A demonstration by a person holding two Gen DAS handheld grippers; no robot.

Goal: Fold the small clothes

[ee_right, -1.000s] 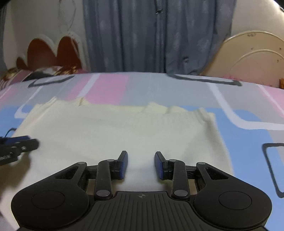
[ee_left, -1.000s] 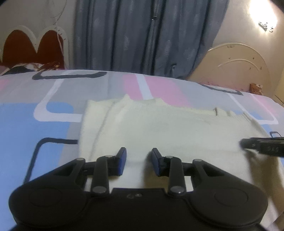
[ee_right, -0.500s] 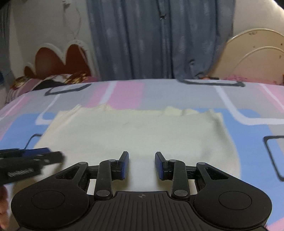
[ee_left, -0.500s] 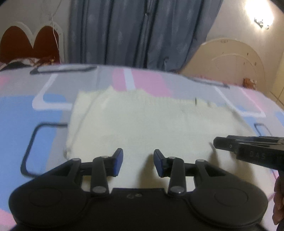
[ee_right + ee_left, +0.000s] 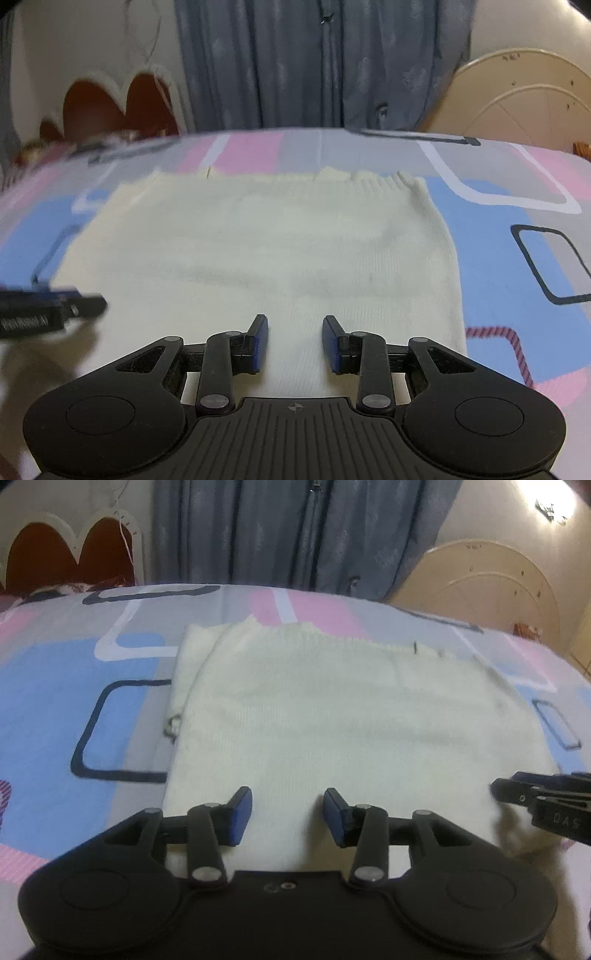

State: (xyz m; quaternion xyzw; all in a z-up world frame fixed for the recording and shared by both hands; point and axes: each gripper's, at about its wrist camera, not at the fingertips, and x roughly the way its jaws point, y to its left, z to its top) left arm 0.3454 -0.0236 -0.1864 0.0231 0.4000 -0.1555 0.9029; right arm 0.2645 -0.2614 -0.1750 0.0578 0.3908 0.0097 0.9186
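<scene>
My left claw (image 5: 287, 819), jaws just widening, and my right claw (image 5: 294, 342) hang apart and empty above the cream knit sweater (image 5: 332, 716) on the bed (image 5: 55, 701).

- Cream knit garment (image 5: 332, 716): near hem hidden behind left gripper (image 5: 287, 819).
- Right gripper (image 5: 543, 805): cut off at three o'clock edge.
- Headboard (image 5: 110, 107): motion-blurred at ten o'clock.

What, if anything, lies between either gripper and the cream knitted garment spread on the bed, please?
Nothing visible does. The left gripper and the right gripper are both open with only the cream knitted garment showing past their fingers. The left jaws have just been opening, with nothing between them. The bedsheet around the garment carries no other item.
</scene>
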